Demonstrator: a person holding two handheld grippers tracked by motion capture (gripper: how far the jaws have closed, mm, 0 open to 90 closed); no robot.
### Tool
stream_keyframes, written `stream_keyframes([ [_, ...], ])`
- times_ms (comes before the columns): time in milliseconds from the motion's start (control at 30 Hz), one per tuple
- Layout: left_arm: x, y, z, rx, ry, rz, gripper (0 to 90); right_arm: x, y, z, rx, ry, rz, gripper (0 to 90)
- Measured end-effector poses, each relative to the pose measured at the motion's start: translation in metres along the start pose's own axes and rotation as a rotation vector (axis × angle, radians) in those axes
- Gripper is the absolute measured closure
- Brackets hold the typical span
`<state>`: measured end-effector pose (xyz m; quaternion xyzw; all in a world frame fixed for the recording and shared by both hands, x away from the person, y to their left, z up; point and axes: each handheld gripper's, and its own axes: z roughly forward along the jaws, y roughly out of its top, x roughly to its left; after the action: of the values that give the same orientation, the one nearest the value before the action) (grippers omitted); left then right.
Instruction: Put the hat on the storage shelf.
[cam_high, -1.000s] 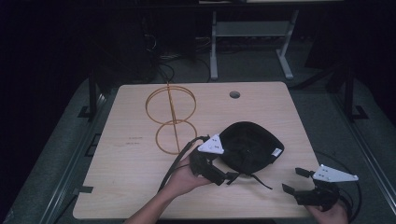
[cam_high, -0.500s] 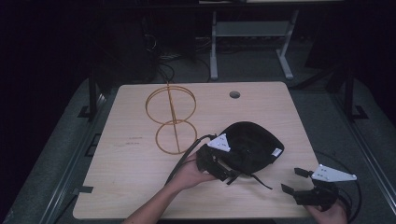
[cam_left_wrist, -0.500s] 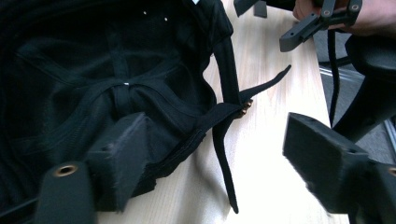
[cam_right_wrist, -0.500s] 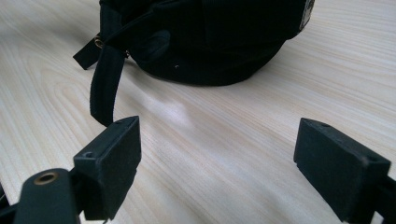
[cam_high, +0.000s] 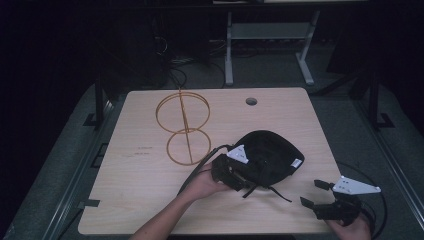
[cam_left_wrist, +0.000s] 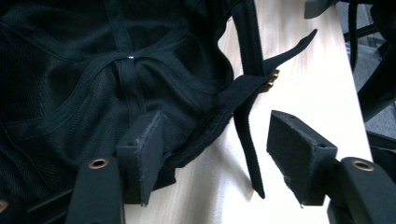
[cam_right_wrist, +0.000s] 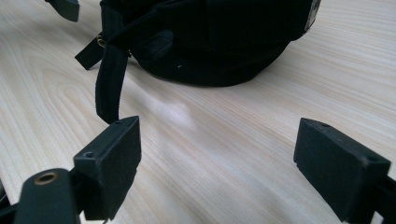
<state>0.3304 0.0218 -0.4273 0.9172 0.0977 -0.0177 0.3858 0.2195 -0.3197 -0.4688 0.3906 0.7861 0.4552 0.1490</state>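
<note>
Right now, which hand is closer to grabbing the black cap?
Left. The left gripper is at the black cap, its jaws just closing around the back edge and strap. The right gripper sits open, apart from it.

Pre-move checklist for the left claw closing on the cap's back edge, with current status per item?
1. Cap lies on the table, inside facing up: ok.
2. Left claw straddles the cap's rear band; its jaws have just been closing, one pad inside the cap, one outside: ok.
3. Pads pressing on the fabric: not ok, a gap remains on the outer side.
4. Loose strap hangs between the jaws and may be pinched with the band: not ok.
5. Right claw open above bare wood, apart from the cap: ok.
6. Wire stand apart from the cap: ok.
</note>
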Motion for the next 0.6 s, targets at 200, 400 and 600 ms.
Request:
stream_keyframes([
  [200,0.002,0.002,0.007,0.038,-0.002,0.030,41.9,0.000,0.000,0.001,0.002,0.002,-0.002,14.7],
  [400,0.001,0.002,0.013,0.066,-0.012,0.050,51.2,0.000,0.000,0.000,0.000,0.004,0.000,14.7],
  [600,0.001,0.002,0.017,0.088,-0.014,0.075,60.6,0.000,0.000,0.001,-0.001,0.004,0.001,14.7],
])
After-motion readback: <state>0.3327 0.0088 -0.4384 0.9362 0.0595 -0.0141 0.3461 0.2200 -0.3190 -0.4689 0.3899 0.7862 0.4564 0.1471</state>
